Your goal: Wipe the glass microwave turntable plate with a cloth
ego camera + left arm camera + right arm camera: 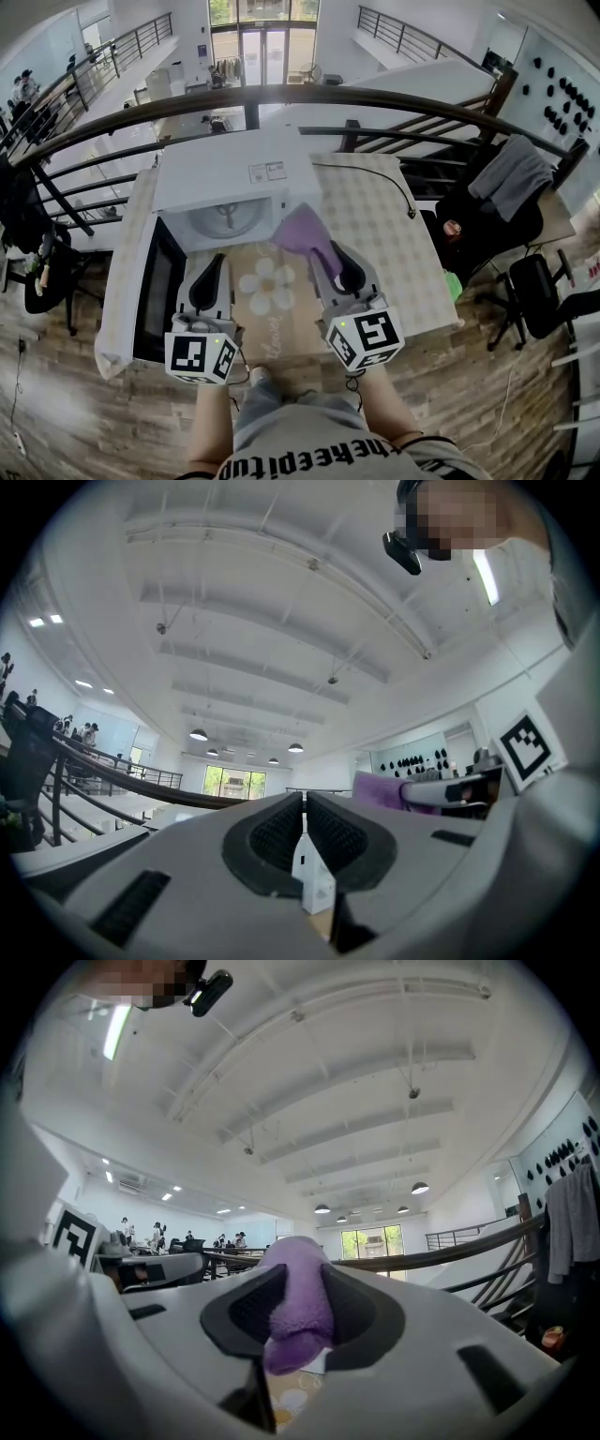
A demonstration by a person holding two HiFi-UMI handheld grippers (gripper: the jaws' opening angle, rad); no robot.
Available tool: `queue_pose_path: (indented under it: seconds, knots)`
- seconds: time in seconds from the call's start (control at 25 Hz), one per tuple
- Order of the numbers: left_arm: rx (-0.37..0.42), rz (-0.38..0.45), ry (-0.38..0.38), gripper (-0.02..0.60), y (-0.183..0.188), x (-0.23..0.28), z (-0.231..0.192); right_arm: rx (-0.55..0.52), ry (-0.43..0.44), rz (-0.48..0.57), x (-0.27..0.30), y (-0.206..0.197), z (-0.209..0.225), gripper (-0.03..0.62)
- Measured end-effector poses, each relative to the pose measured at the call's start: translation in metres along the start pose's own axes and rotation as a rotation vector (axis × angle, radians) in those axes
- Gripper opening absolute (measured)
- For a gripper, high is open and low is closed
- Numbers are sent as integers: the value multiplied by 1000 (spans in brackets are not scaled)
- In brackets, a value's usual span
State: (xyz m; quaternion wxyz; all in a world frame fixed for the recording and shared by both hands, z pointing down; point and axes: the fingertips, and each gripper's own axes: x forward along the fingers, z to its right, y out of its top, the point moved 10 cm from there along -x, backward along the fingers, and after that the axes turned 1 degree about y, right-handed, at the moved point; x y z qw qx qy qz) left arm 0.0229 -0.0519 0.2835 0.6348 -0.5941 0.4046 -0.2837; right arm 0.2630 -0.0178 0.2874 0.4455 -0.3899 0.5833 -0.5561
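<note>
The glass turntable plate (225, 221) lies inside the open white microwave (234, 173), seen in the head view. My right gripper (339, 265) is shut on a purple cloth (306, 231), which it holds in front of the oven's right side. In the right gripper view the cloth (298, 1321) fills the gap between the jaws of the right gripper (300, 1274). My left gripper (212, 272) hangs before the oven opening, its jaws shut with nothing between them. The left gripper (305, 803) tilts up at the ceiling in its own view, with the purple cloth (384, 787) off to the right.
The microwave door (157, 292) swings open to the left, next to my left gripper. The table (398, 253) has a patterned cover and a black cable (380, 183). A curved railing (309, 94) runs behind it. Chairs with clothing (511, 183) stand at the right.
</note>
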Motion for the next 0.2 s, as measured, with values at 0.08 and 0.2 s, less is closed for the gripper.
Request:
queue_pose_path:
  seconds: [0.08,0.2]
  knots:
    - [0,0,2,15,-1,2,0,1,1,0,1,-1,1,110]
    - [-2,-1,3,15,-2,4,-1,2,1,1,3,-2,3,112]
